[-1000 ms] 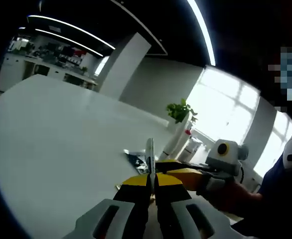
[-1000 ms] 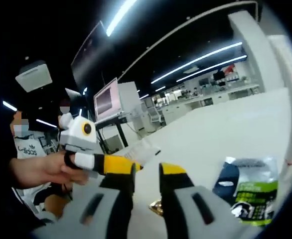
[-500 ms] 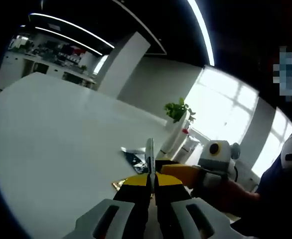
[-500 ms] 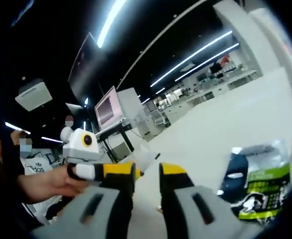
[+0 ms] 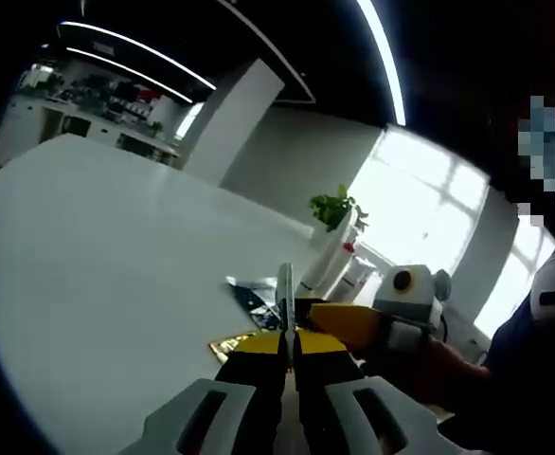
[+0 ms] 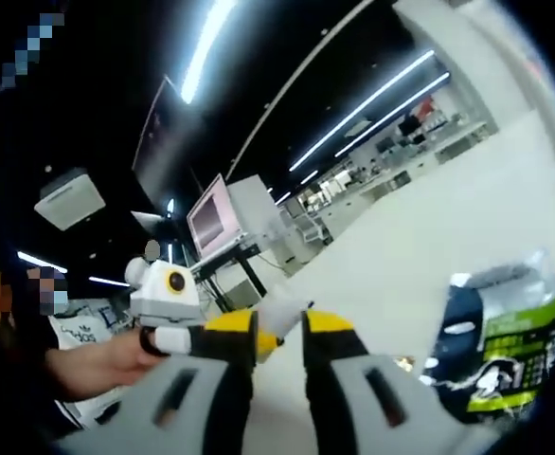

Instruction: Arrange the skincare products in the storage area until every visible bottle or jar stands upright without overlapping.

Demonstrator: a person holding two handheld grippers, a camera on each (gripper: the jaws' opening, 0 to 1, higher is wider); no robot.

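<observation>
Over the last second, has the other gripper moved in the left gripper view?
Yes. The right gripper has drifted left, toward the white bottles under the green plant, which kept nearly the same place in that view.

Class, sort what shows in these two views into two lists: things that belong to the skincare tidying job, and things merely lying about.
Job:
white bottles
green-and-dark pouch
thin white item clamped in the left gripper
right gripper, jaws apart

Lying about:
gold wrapper
potted plant
monitor
</observation>
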